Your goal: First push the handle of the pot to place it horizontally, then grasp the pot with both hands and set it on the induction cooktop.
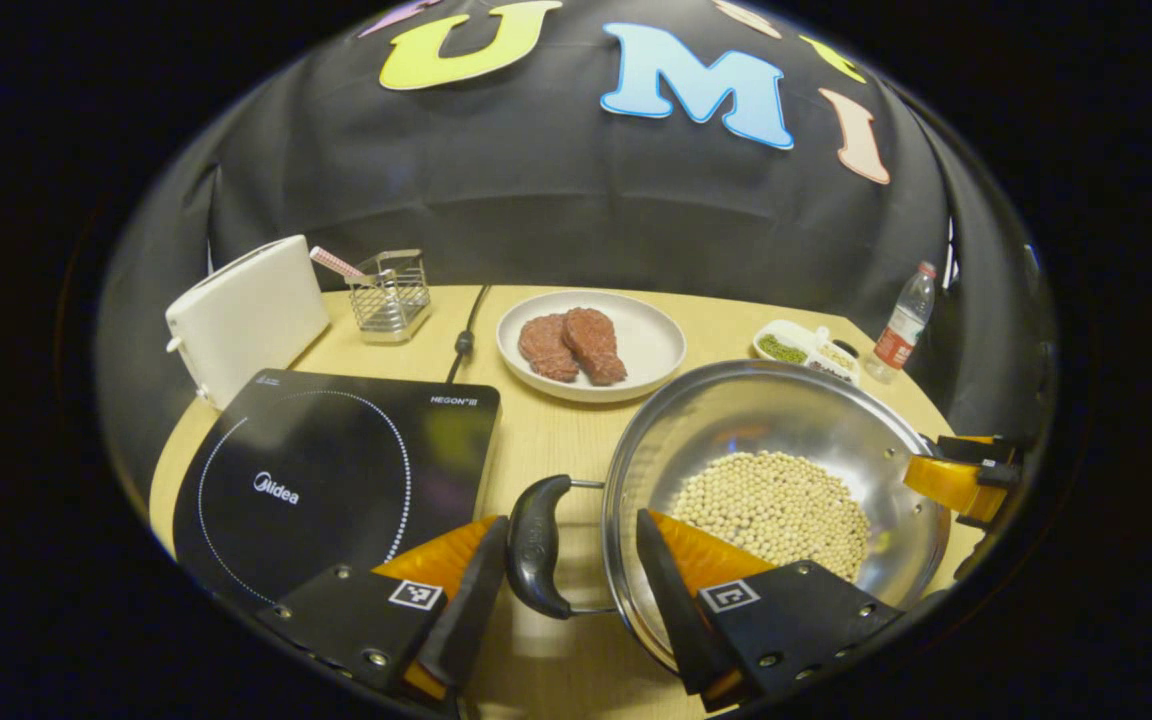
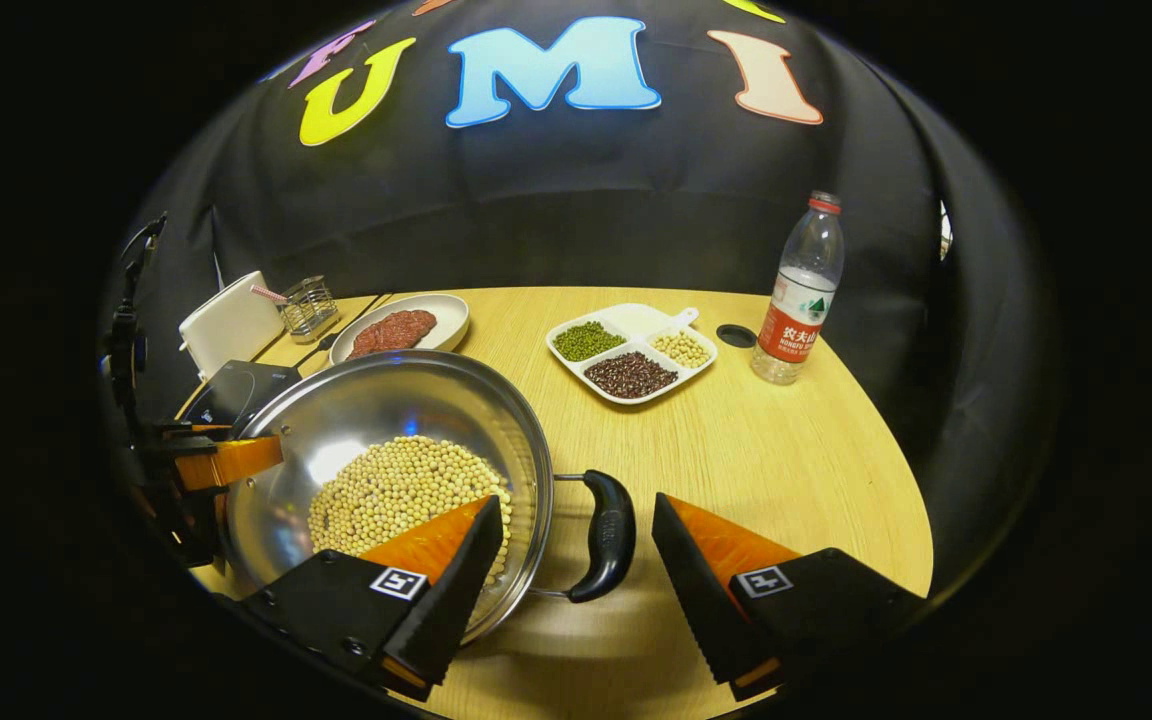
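Note:
A steel pot (image 1: 786,420) holding soybeans (image 1: 776,505) stands on the wooden table, right of the black induction cooktop (image 1: 326,480). Its near black loop handle (image 1: 536,545) lies level between the fingers of my left gripper (image 1: 566,590), which is open; one finger is beside the handle, the other reaches over the pot's rim. In the right gripper view the pot (image 2: 386,410) sits at the left, and its other black handle (image 2: 606,535) lies between the fingers of my right gripper (image 2: 566,570), also open. Each gripper shows across the pot from the other (image 1: 966,480) (image 2: 216,460). The cooktop (image 2: 236,390) peeks out behind the pot.
A white plate with two meat pieces (image 1: 591,345) sits behind the pot. At the back left stand a white toaster (image 1: 246,315) and a wire holder (image 1: 391,295), with a cable (image 1: 466,335) running back. A divided bean tray (image 2: 631,350) and a water bottle (image 2: 796,290) stand right.

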`<state>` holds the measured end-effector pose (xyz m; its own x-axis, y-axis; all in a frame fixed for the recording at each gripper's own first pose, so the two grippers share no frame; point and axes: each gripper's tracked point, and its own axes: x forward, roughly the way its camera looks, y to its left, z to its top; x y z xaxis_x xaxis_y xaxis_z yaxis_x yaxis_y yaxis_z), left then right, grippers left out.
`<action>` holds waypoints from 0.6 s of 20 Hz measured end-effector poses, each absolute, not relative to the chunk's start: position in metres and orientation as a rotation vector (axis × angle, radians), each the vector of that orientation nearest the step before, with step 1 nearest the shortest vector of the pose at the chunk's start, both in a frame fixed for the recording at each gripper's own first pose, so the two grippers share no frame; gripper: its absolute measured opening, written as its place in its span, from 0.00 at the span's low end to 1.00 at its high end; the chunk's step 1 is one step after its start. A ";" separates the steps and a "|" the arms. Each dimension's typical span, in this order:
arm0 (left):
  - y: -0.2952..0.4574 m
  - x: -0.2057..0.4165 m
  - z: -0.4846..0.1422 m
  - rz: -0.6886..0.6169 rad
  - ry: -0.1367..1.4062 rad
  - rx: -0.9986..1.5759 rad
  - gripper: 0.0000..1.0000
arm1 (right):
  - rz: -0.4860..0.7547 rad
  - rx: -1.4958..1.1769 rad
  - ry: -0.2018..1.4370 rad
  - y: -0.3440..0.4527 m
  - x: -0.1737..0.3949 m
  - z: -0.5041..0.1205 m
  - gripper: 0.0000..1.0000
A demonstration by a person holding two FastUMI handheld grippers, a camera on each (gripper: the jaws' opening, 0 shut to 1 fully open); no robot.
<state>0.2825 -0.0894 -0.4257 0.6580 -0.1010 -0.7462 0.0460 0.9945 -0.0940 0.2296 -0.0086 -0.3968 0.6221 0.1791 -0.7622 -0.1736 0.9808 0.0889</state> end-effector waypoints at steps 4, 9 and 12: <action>-0.088 0.284 -0.424 -0.071 0.844 -0.055 0.78 | 0.188 0.015 0.896 -0.009 0.230 -0.403 0.77; -0.089 0.279 -0.436 -0.063 0.882 -0.065 0.70 | 0.166 0.040 0.912 -0.010 0.231 -0.405 0.63; -0.089 0.279 -0.432 -0.048 0.872 -0.087 0.61 | 0.165 0.064 0.930 -0.008 0.230 -0.406 0.60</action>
